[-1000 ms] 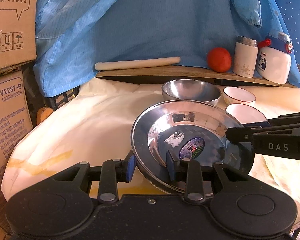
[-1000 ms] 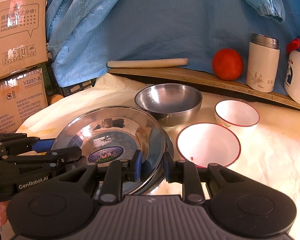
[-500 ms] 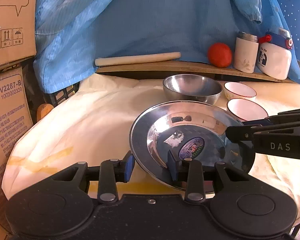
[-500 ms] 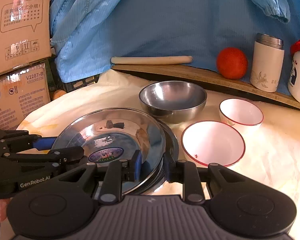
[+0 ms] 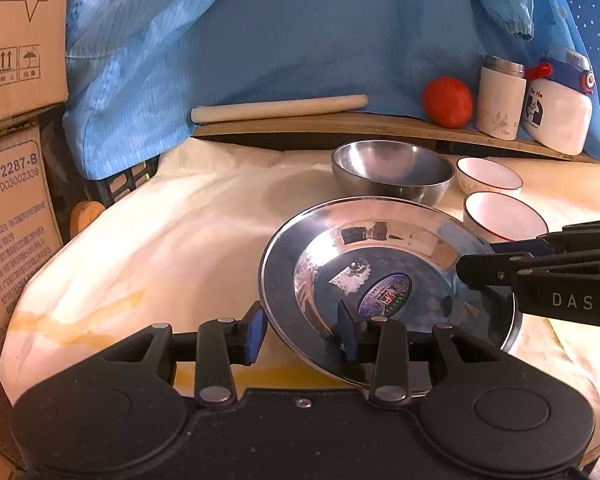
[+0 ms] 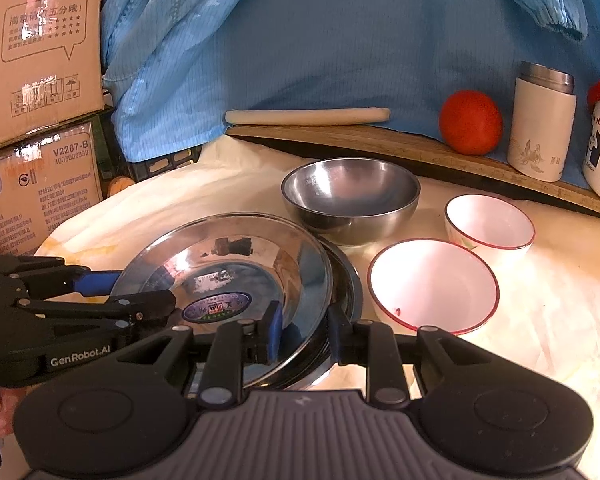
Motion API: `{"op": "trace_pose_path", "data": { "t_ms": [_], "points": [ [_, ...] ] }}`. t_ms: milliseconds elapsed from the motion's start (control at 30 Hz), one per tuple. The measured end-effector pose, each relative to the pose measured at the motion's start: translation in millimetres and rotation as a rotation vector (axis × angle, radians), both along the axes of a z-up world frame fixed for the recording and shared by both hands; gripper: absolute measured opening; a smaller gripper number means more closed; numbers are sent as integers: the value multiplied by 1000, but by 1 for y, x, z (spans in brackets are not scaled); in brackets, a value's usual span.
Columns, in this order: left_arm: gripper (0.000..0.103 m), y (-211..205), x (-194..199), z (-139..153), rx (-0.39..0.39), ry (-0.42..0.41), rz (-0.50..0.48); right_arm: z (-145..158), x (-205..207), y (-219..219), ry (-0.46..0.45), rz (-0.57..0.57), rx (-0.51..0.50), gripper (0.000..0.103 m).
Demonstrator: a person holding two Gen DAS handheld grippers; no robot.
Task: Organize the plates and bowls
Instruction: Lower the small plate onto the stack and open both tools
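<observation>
A shiny steel plate (image 5: 380, 248) (image 6: 228, 248) with a sticker lies tilted on top of other steel plates (image 6: 346, 280). My left gripper (image 5: 300, 334) (image 6: 144, 296) straddles its left rim. Its jaws are opening, and the pads stand clear of the metal. My right gripper (image 6: 302, 332) (image 5: 480, 258) is shut on the near right rims of the stacked plates, one pad inside the top plate and one outside. Behind the plates sits a steel bowl (image 6: 350, 200). To the right are two white, red-rimmed bowls (image 6: 432, 284) (image 6: 490, 220).
A cream cloth (image 5: 160, 240) covers the table. A wooden board at the back carries a rolling pin (image 6: 308, 116), a red ball (image 6: 470, 122), a canister (image 6: 540, 128) and a white bottle (image 5: 556, 116). Cardboard boxes (image 6: 40, 52) are stacked at the left, and blue fabric hangs behind.
The left gripper's jaws have spread slightly around the plate rim. Both hands and the dishes are where they were.
</observation>
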State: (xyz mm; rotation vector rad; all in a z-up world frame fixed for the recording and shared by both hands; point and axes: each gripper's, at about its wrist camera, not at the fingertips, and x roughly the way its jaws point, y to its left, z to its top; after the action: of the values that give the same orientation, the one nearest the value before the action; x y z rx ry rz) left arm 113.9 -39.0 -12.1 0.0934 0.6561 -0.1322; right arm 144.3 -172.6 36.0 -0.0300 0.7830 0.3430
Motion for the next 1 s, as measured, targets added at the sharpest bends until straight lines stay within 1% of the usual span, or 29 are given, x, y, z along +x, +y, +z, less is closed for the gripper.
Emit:
{"op": "trace_pose_path", "data": {
  "t_ms": [633,700,767,833,867,1000],
  "points": [
    [46,2,5,-1,-9,2,-8,0,3,8,-12,26,-65,30],
    [48,1,5,-2,-11,1,-9,0,2,8,-13,30,-65,32],
    [49,1,5,-2,-17,0,-13,0,2,8,-12,36,-58,36],
    [50,1,4,-1,-19,-2,-13,1,1,9,-15,39,-60,38],
    [50,1,4,-1,-20,-4,-16,1,1,9,-17,40,-59,40],
    [55,2,2,1,-26,-16,-24,6,-2,8,-41,37,-61,44]
  ]
}}
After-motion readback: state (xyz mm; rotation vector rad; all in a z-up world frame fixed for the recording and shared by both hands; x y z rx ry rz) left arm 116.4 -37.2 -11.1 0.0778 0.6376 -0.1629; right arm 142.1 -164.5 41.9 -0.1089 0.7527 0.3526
